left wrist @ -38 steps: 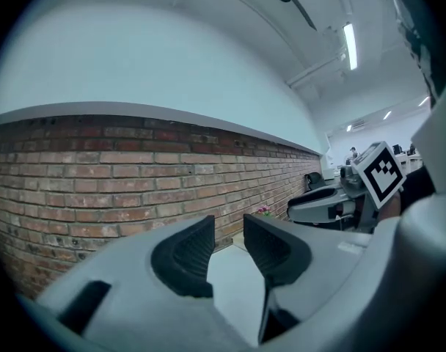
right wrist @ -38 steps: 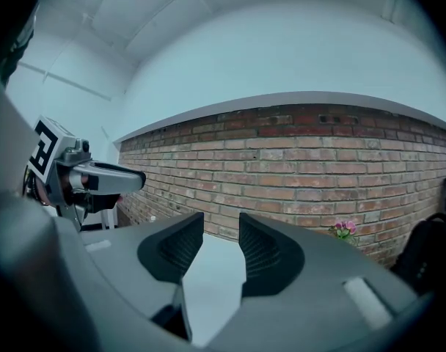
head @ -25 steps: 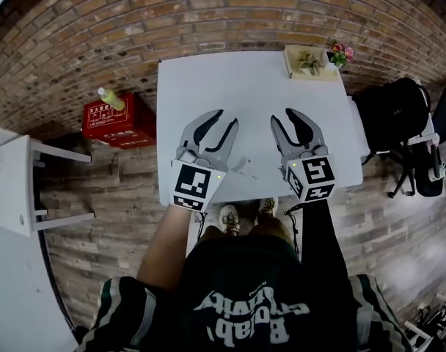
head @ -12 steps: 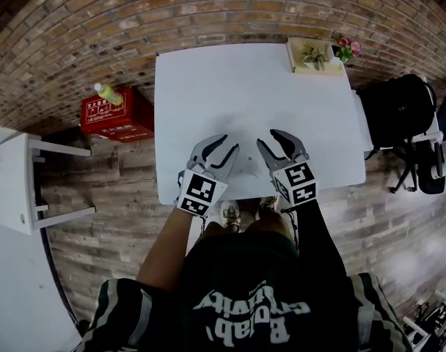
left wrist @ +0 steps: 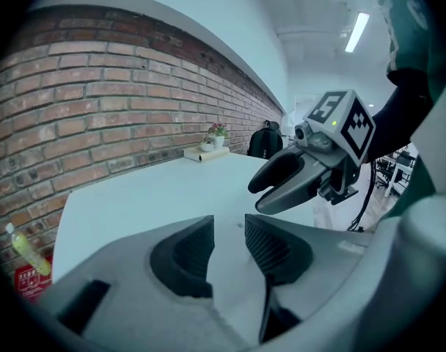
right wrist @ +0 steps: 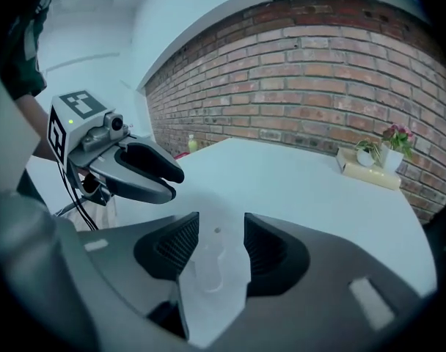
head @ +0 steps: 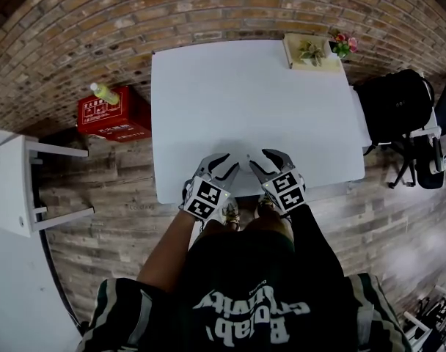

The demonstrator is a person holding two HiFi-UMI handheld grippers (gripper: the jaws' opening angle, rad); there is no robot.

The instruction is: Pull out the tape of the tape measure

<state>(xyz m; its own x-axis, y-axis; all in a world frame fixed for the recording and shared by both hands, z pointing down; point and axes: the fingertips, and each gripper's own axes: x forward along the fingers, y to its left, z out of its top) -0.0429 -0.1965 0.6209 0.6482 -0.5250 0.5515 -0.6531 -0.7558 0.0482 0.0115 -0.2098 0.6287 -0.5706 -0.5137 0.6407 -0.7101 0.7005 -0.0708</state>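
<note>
Both grippers hang low over the near edge of the white table (head: pixel 245 86). My left gripper (head: pixel 229 163) is open with nothing between its ribbed pads (left wrist: pixel 196 246). My right gripper (head: pixel 261 158) is open too, and its jaws have just been opening. In the right gripper view a small, pale, translucent object (right wrist: pixel 208 262) lies on the table in the gap between the jaws, and the pads do not touch it. I cannot make out its shape. In the head view it is only a faint mark (head: pixel 246 157) between the two grippers' tips. Each gripper view shows the other gripper (left wrist: pixel 258 196) (right wrist: pixel 172 182) close by.
A wooden tray with a small plant (head: pixel 309 51) and flowers (head: pixel 340 44) sits at the table's far right corner. On the floor to the left stands a red box (head: pixel 109 119) with a bottle (head: pixel 104 92). A black bag (head: pixel 395 108) is to the right, and a brick wall behind.
Both grippers have come down and back toward the table's near edge, and have tipped further downward. The right gripper's jaws stand wider.
</note>
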